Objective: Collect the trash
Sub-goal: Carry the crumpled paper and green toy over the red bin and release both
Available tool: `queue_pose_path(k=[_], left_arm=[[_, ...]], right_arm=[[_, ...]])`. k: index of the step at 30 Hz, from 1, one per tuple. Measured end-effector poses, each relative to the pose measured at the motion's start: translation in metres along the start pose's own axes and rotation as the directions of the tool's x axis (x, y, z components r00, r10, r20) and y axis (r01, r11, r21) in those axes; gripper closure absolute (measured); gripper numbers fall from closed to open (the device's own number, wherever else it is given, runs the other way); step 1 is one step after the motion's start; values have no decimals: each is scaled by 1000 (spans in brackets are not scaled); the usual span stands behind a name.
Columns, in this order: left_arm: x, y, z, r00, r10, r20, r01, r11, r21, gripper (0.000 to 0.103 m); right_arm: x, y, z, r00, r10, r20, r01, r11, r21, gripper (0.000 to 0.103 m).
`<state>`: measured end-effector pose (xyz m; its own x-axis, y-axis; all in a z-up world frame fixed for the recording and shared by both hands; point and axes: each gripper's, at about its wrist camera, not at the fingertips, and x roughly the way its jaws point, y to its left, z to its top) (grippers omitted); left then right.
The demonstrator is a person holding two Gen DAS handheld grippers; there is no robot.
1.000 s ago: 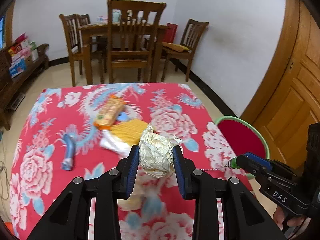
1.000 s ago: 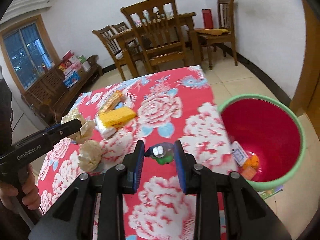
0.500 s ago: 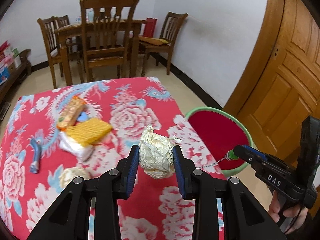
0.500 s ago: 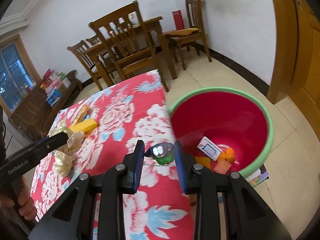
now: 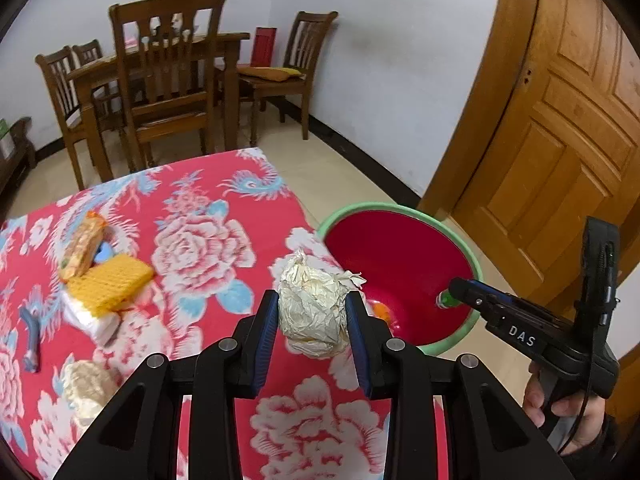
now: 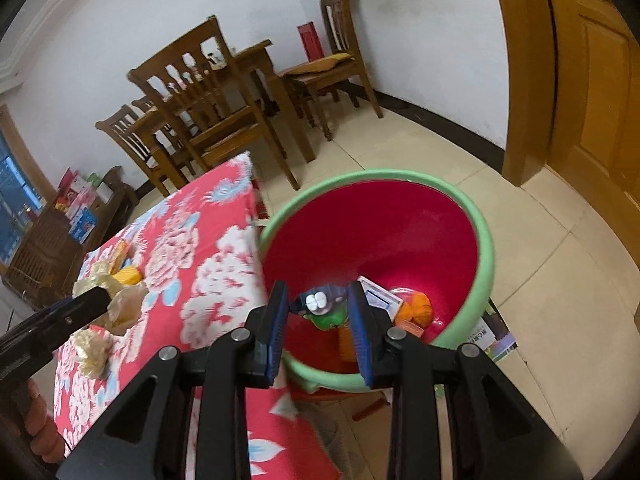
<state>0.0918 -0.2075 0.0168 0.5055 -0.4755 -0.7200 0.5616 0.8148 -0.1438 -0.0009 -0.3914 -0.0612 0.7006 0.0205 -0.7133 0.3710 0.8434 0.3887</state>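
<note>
My left gripper (image 5: 313,312) is shut on a crumpled ball of cream paper (image 5: 314,312), held above the right edge of the red floral table (image 5: 200,248). My right gripper (image 6: 319,310) is shut on a small green toy with white eyes (image 6: 326,311), held over the red bin with a green rim (image 6: 486,248). The bin (image 5: 476,264) stands on the floor right of the table and holds a small box (image 6: 378,294) and orange scraps (image 6: 420,306). The right gripper (image 5: 450,298) also shows in the left wrist view, over the bin.
On the table lie a second paper ball (image 5: 88,384), a yellow wafer pack (image 5: 110,280) on a white packet, an orange snack wrapper (image 5: 82,246) and a blue object (image 5: 30,336). Wooden chairs and a dining table (image 5: 168,80) stand behind. A wooden door (image 5: 560,120) is at right.
Both grippers moved right with their loads. The right gripper went from above the table to over the bin. The left gripper moved toward the table's right edge.
</note>
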Motion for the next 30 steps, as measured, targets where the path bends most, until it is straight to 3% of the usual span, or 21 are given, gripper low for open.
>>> queue_pose_path(k=[4, 7, 25, 30], left_arm=[[11, -9, 2, 1000, -12, -19, 13, 1000, 13, 69], [19, -17, 2, 999, -20, -35, 21, 999, 25, 69], [77, -59, -1, 991, -41, -128, 53, 994, 93, 68], [85, -66, 0, 991, -59, -119, 72, 991, 114, 61]], right_arm=[[1, -12, 1, 1000, -2, -3, 2, 1000, 31, 70], [-2, -18, 3, 1000, 3, 11, -4, 999, 49, 62], [-29, -52, 2, 998, -16, 65, 7, 991, 136, 61], [-31, -56, 0, 997, -18, 71, 7, 988, 152, 61]])
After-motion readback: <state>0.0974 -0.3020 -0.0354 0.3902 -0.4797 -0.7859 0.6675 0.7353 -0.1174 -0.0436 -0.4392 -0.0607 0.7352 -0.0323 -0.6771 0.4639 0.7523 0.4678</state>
